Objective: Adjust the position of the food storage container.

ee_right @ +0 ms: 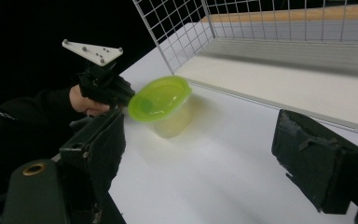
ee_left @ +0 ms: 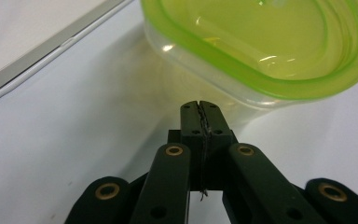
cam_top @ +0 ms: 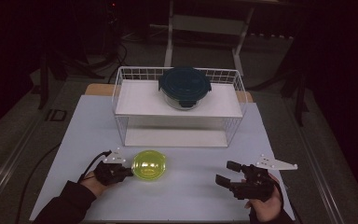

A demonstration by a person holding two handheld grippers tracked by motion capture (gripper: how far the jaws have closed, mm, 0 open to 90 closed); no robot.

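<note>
At the lower left of the high view, the left tongs [cam_top: 129,171] are seen fully shut, with nothing between the jaws, their tip just beside the wall of the green-lidded tub [cam_top: 150,165]. The tub stands on the white surface [cam_top: 196,191] in front of the wire rack [cam_top: 121,100], whose shelf carries a dark-lidded container [cam_top: 184,87]. At the lower right, the right tongs [cam_top: 227,173] are held wide open and empty, well apart from the tub. The step in hand is judged to be a nudge or steadying of the tub. For a lift, the tub would next have to be gripped by open jaws.
</note>
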